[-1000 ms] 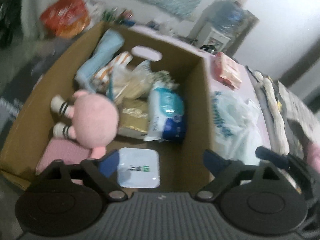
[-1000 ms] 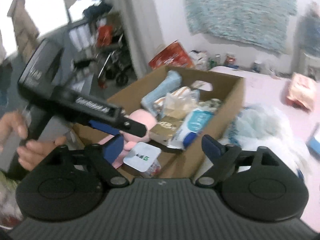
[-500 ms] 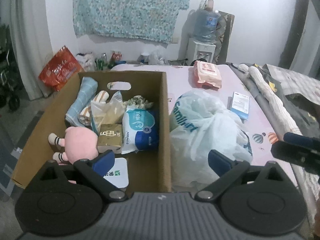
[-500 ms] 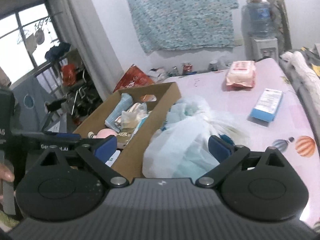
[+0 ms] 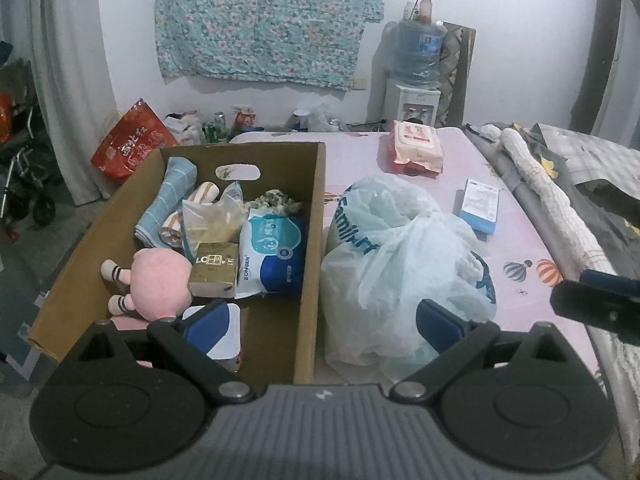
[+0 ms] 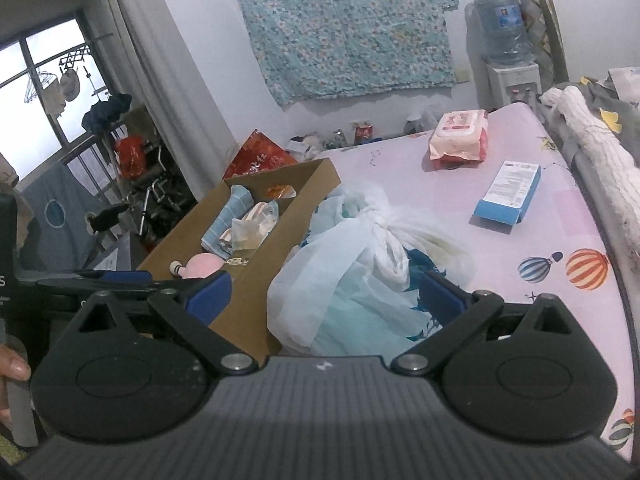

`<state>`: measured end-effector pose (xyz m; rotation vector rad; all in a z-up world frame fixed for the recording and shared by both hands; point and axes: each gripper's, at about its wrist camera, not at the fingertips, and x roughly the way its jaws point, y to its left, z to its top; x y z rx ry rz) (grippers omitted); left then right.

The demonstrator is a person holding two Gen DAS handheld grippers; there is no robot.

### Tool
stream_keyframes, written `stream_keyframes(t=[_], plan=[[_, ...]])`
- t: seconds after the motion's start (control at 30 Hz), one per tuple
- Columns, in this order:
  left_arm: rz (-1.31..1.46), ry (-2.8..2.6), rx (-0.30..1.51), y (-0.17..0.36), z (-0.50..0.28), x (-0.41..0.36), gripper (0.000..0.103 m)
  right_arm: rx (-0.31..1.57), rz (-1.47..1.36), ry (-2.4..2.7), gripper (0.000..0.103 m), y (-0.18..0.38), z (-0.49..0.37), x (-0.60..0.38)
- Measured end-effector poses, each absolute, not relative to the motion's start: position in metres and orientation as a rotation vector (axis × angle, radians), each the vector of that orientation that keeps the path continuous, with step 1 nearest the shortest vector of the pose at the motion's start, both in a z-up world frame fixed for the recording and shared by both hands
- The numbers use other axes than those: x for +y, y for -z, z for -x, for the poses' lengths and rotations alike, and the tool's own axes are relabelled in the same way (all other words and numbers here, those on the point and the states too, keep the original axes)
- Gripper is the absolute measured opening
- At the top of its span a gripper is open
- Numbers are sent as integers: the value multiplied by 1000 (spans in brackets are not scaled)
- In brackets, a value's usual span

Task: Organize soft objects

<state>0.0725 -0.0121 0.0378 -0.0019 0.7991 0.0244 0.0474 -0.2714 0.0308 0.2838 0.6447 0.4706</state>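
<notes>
Pink bed [image 5: 360,160] holds my box [image 5: 312,216], already filled with a plush [image 5: 160,280] and packs. Beside the box, a tied bag [image 5: 392,264] waits. Both claws, left [image 5: 312,320] and right [image 6: 324,292], gape wide, holding nothing.

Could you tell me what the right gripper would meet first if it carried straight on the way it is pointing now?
Most likely the white plastic bag: it lies directly ahead between the open right gripper fingers, beside the cardboard box. Depth is hard to judge.
</notes>
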Motion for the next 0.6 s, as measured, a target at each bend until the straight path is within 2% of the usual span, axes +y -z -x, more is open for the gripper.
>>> stream_keyframes(t=[0.6], plan=[[-43, -45, 810, -31, -73, -29, 100, 645, -337, -456, 102, -24, -44, -299]])
